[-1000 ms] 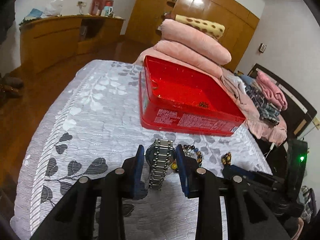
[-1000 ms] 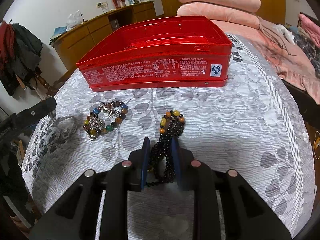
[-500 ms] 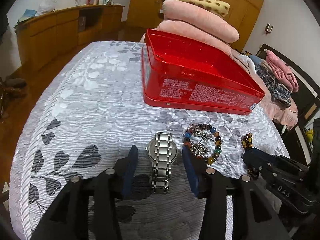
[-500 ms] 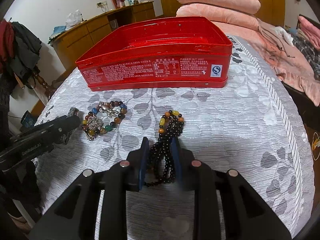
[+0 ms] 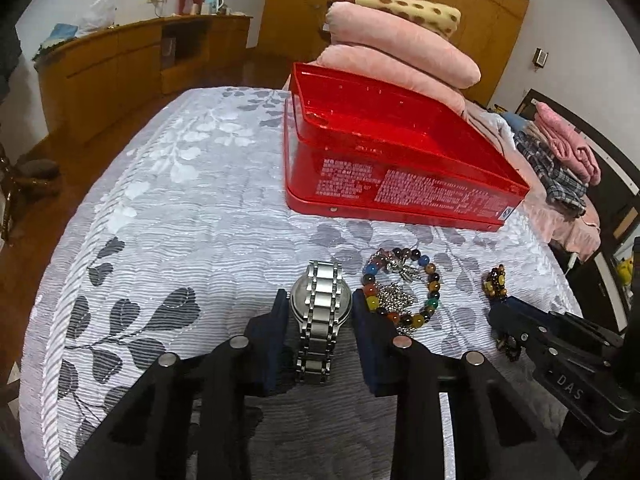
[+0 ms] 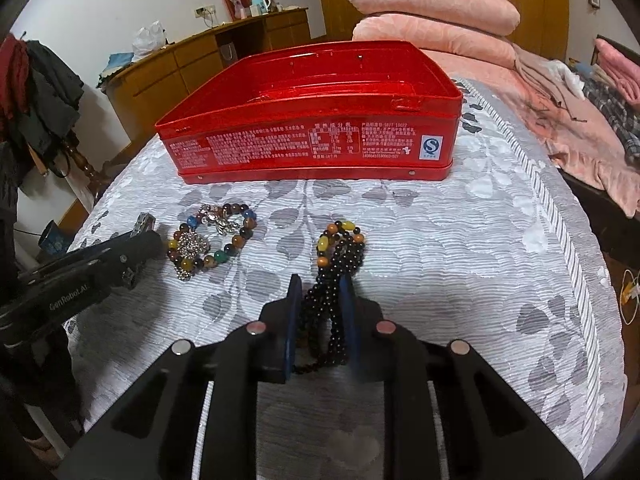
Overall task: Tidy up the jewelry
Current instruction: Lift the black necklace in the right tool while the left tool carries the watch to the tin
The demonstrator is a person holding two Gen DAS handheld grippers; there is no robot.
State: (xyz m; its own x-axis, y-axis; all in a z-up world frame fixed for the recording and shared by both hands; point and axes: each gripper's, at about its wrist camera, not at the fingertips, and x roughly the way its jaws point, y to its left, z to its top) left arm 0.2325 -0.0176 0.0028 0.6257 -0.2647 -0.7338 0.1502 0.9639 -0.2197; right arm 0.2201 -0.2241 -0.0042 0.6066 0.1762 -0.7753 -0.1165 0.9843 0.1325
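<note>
A silver metal watch [image 5: 320,312] lies on the grey leaf-patterned bedspread [image 5: 168,208] between the fingers of my left gripper [image 5: 320,308], which stands open around it at cloth level. A multicoloured bead bracelet [image 5: 402,294] with a silver charm lies just right of it and also shows in the right wrist view [image 6: 212,240]. My right gripper [image 6: 322,292] is closed on a black bead necklace [image 6: 336,276] with amber beads, which still lies on the cloth. The open red tin box [image 5: 392,160] stands behind; it shows in the right wrist view [image 6: 312,136] too.
Stacked pink pillows [image 5: 400,52] lie behind the box. Folded clothes [image 5: 560,152] lie on the right side. A wooden sideboard [image 5: 120,64] stands along the left wall. The bed edge drops off at left and right.
My left gripper has come down low and moved forward around the watch. My right gripper has stayed closed on the black necklace, hardly moving.
</note>
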